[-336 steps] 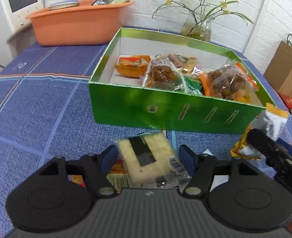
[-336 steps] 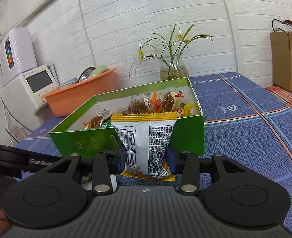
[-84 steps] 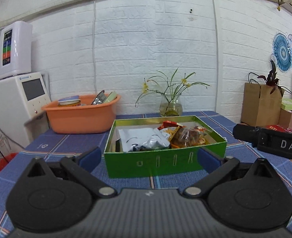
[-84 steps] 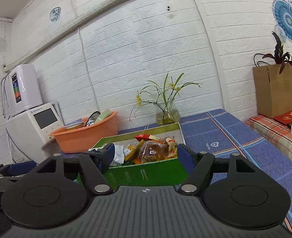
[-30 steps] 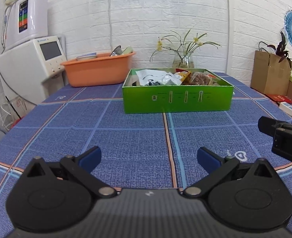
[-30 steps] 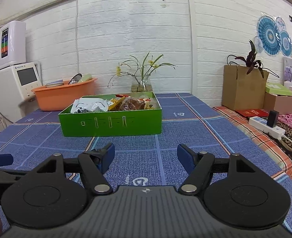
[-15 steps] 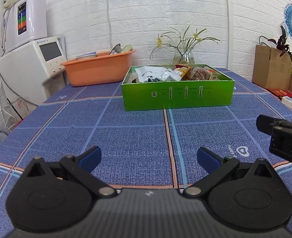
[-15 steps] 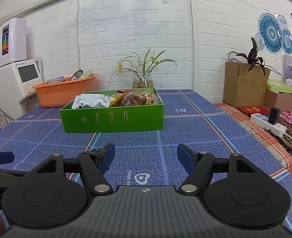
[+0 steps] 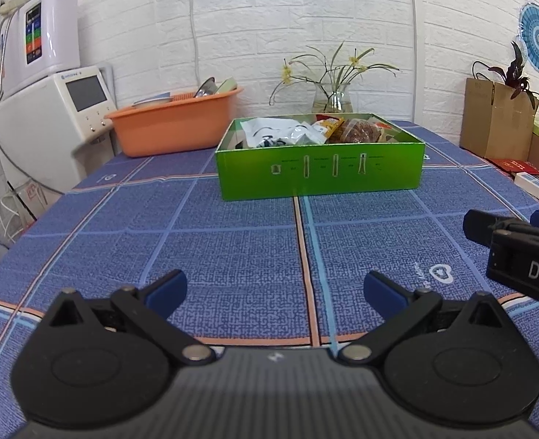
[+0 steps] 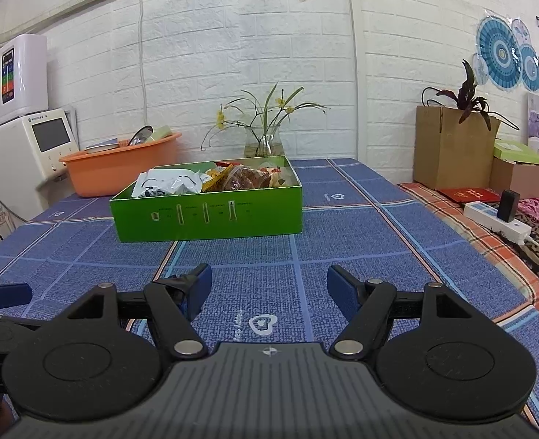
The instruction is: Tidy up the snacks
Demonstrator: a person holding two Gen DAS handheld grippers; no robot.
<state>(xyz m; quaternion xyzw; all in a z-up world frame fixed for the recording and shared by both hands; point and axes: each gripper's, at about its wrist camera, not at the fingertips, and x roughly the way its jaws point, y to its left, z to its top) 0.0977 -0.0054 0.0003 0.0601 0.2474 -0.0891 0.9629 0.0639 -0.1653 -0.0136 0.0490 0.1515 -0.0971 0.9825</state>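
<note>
A green box [image 9: 320, 172] stands on the blue tablecloth, filled with snack packets, among them a white bag [image 9: 277, 136] and a brown clear packet [image 9: 357, 132]. The box also shows in the right wrist view [image 10: 207, 216]. My left gripper [image 9: 274, 291] is open and empty, low over the cloth, well short of the box. My right gripper [image 10: 266, 289] is open and empty, also short of the box. The right gripper's body shows at the right edge of the left wrist view [image 9: 518, 252].
An orange basin [image 9: 176, 130] with dishes stands behind the box on the left. A glass vase with flowers [image 9: 331, 97] stands behind it. A white appliance [image 9: 49, 117] is at the far left. A paper bag [image 10: 449, 150] and a power strip [image 10: 496, 219] lie to the right.
Both grippers held packets near the box 11 seconds ago; now both are empty and open. They have drawn back from the box; over the last second the view barely shifts.
</note>
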